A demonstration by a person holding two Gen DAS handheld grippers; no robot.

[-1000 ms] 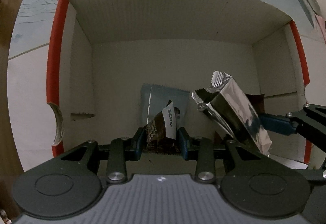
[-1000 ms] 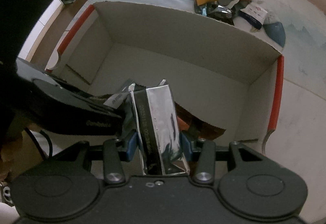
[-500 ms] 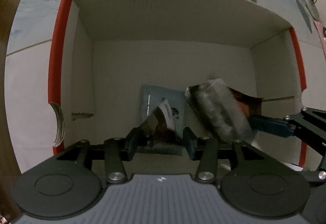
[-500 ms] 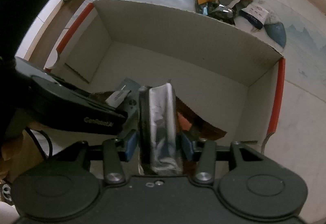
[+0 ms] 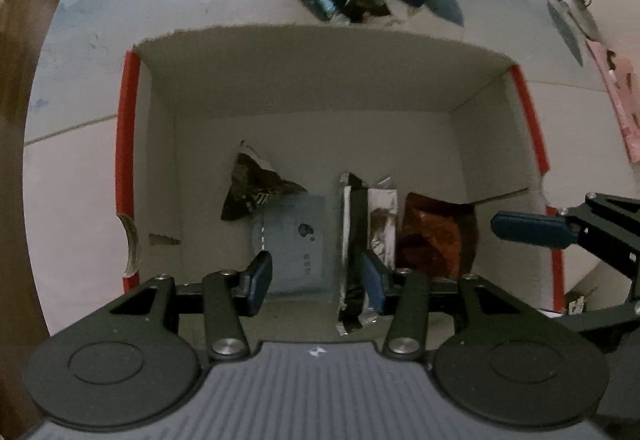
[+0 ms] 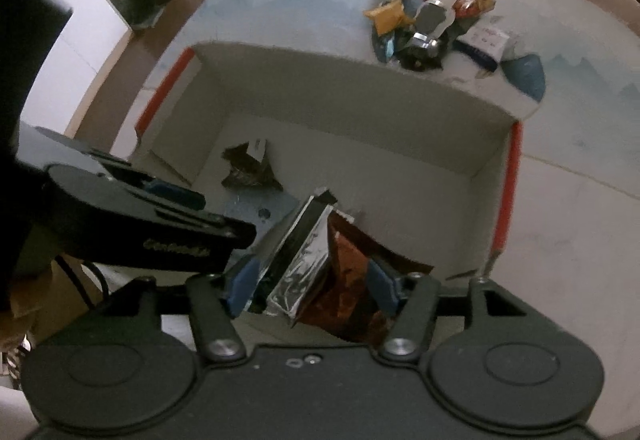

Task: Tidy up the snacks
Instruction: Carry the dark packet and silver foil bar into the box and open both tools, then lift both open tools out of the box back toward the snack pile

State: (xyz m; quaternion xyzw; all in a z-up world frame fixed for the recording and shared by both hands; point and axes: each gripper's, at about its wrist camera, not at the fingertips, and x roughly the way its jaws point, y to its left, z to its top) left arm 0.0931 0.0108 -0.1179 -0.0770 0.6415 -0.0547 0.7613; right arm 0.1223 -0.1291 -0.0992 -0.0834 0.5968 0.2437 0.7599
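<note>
- Lying on the floor of the cardboard box [image 5: 320, 87], four snack packets sat bunched toward the near wall: a dark crumpled packet [image 5: 256, 187], a flat pale-blue packet [image 5: 292, 240], a silver-and-black packet [image 5: 368, 224] and a reddish-brown packet [image 5: 436, 236].
- The silver packet [image 6: 304, 248] leaned on its edge against the reddish-brown one [image 6: 348, 280]; I judged it dropped there and not laid flat.
- The dark packet lay partly over the blue one's far corner, clear of both tools.
- Left gripper [image 5: 316, 276] stood released, nothing between its blue fingers [image 5: 256, 276]; the right-hand finger only overlapped the silver packet in view, and I could not tell whether they touched.
- Right gripper [image 6: 312, 286] was opening, pads drawn off either side; the silver and reddish-brown packets showed between them but were not pinched.
- Both tools pointed steeply down over the box, which fitted a drop-off into it, not a pick-up.
- The box's red edge strips [image 5: 126, 167] marked its two short sides; most of the floor toward the far wall was bare, so room remained.
- Beyond the far wall a heap of unsorted snacks [image 6: 436, 27] waited on the table [image 6: 580, 240] with its blue mountain-print covering.
- A pink item [image 5: 620, 99] lay near the table's right edge, apart from the heap.
</note>
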